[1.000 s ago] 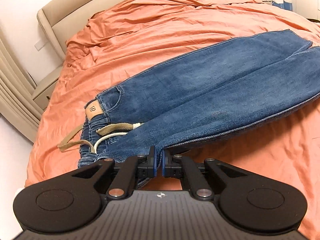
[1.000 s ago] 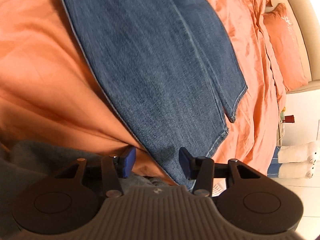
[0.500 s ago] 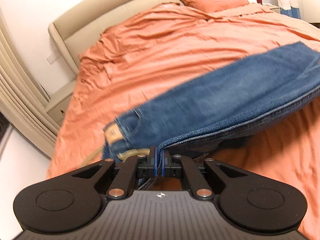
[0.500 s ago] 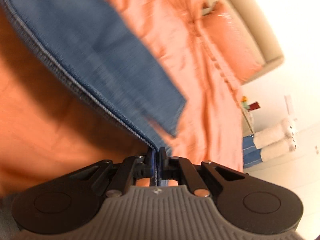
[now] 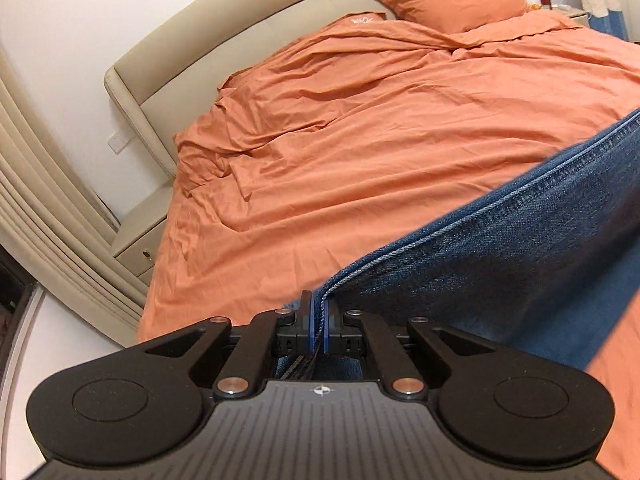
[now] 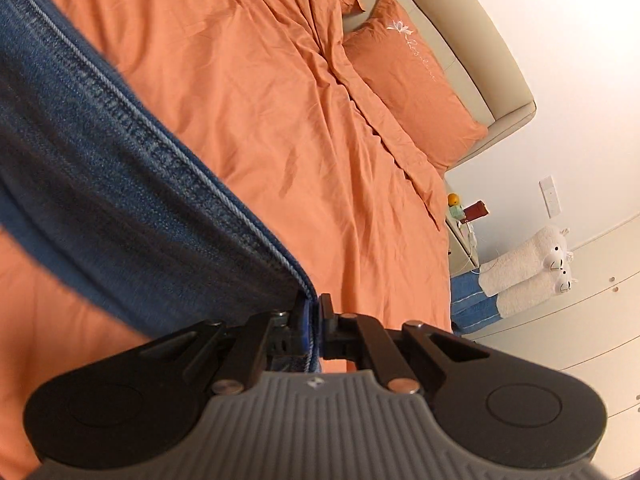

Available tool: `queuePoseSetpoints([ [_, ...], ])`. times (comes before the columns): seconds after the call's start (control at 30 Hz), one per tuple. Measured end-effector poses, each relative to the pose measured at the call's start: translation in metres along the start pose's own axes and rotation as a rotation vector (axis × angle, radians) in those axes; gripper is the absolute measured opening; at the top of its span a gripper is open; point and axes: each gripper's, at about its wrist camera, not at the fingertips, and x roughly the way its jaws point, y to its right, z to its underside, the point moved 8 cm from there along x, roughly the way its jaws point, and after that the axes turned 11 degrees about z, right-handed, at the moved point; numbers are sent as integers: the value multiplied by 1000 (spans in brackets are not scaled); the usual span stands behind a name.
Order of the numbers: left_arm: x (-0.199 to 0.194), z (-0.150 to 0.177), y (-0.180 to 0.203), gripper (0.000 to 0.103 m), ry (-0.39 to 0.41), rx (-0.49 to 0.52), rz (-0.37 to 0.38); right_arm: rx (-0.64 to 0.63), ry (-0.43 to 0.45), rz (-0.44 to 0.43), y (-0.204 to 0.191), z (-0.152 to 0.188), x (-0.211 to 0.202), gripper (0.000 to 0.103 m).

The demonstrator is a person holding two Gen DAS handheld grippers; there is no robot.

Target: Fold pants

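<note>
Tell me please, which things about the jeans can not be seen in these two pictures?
- Left wrist view: the jeans run off the right edge; waistband and hems unseen.
- Left gripper: the pinched denim below the pads is hidden by its own body.
- Right wrist view: the jeans leave the left edge, blurred; the right gripper covers its pinched part.

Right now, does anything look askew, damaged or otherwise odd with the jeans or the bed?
Nothing stands out as wrong. The jeans hang taut by one seam edge, pinched in the left tongs and the right tongs. The orange duvet is rumpled toward the headboard, which is ordinary; no tear or stain shows.
</note>
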Motion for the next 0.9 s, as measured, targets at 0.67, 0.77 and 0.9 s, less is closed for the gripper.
queuePoseSetpoints([
  [0.67,211,17,5,4,-250,-32,42,-102,-176,-103,-106,-41,187,0],
  [0.77,219,26,9,4,-262,-24,43,-116,-178,-115,-120,-37,195,0],
  [0.9,213,26,9,6,-237,-56,30,-104,-170,-108,-120,-33,192,0],
])
